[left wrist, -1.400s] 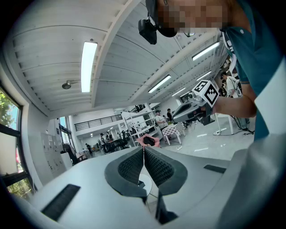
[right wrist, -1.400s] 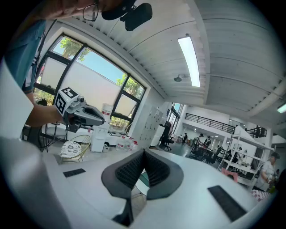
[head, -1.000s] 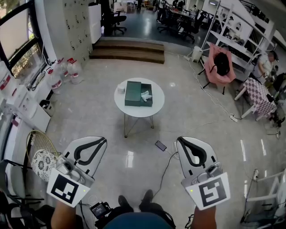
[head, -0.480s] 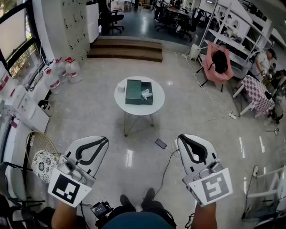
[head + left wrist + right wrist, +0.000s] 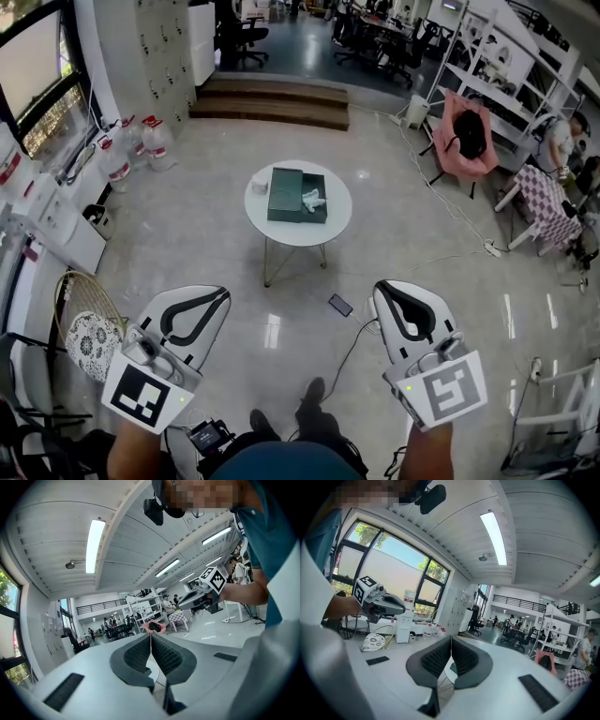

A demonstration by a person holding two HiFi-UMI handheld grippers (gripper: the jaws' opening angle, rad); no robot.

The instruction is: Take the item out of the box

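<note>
A round white bench [image 5: 281, 234] stands on the pale tiled floor [image 5: 187, 234]. On its top lies a dark green box [image 5: 286, 194], with a crumpled white item [image 5: 311, 199] in the box's right part. A small white object [image 5: 260, 183] sits on the bench just left of the box. The left gripper [image 5: 221, 294] and right gripper [image 5: 379, 287] are well apart from the bench, on the person's side of it, one to each side. Both pairs of jaws are closed together, with nothing between them
</note>
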